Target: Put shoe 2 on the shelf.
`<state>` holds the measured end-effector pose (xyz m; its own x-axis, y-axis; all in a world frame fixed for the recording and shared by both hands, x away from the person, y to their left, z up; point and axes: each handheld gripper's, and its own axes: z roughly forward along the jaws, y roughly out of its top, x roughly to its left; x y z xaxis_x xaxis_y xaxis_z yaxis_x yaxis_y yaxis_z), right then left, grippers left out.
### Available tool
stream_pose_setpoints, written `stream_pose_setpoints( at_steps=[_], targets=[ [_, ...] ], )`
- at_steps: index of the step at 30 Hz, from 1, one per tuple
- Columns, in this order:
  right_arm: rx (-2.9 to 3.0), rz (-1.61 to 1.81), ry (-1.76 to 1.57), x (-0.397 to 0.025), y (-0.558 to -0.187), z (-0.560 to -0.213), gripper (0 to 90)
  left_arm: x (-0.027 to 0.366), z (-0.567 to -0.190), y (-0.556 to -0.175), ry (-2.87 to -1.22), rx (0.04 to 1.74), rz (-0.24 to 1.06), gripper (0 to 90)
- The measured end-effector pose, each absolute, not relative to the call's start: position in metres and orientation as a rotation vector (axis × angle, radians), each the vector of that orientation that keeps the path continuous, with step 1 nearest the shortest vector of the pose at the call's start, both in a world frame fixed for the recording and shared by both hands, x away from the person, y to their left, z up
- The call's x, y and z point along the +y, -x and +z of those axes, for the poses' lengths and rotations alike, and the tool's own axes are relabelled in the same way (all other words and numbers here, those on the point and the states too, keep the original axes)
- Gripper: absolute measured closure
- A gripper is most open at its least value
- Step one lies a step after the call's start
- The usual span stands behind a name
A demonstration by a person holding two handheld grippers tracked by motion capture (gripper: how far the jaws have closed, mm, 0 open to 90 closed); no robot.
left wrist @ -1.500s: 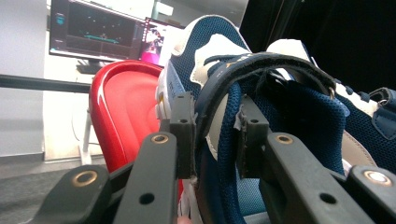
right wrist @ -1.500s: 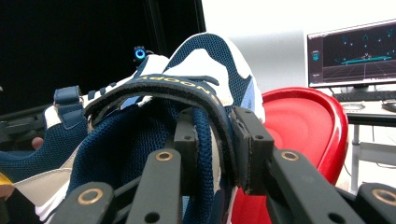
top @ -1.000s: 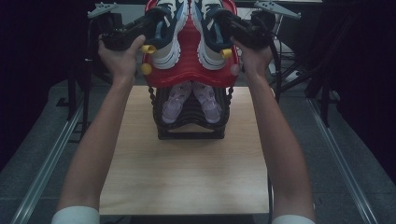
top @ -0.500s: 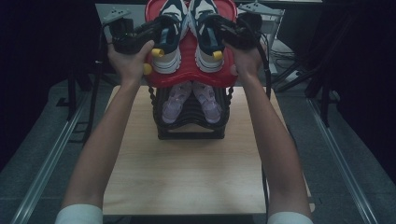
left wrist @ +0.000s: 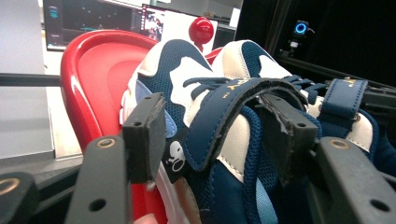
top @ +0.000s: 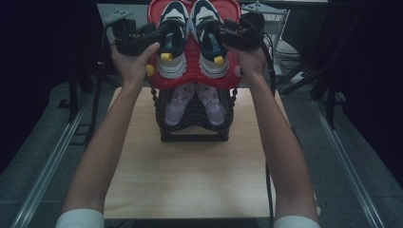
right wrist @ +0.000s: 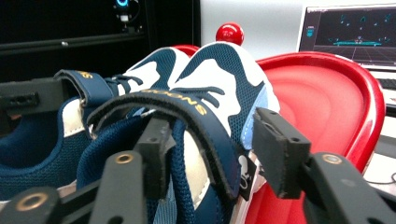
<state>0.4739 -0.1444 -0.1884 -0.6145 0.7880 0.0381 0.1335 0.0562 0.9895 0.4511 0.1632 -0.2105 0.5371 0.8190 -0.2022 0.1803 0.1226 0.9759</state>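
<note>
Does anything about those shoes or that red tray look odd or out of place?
Slightly: on the navy-and-white sneakers, both navy straps arch up loose with frayed edges. The red tray they sit on is held up above the black rack, not resting on it.

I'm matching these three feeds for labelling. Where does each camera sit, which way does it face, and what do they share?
High view: above the person's side, looking forward and down on the wooden table; both forearms, left gripper and right gripper show.
Left gripper view: rides that gripper, looking along its jaws at the left navy shoe.
Right gripper view: likewise, at the right navy shoe.
Shared: the red tray.
</note>
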Motion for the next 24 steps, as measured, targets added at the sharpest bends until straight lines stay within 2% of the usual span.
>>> stream_pose_setpoints(
  at_steps=[4,10,24],
  targets=[
    [1.801,1.602,-0.925,-0.145,-0.472,-0.187,42.0,0.162,-0.21,-0.449,-1.412,0.926,0.575,39.9],
    [1.766,1.574,-0.941,-0.145,-0.467,-0.189,47.3,0.164,-0.212,-0.442,-1.411,0.93,0.577,39.2],
    [1.774,1.722,-0.909,-0.156,-0.45,-0.189,42.2,0.182,-0.211,-0.42,-1.393,0.905,0.537,38.0]
  ],
)
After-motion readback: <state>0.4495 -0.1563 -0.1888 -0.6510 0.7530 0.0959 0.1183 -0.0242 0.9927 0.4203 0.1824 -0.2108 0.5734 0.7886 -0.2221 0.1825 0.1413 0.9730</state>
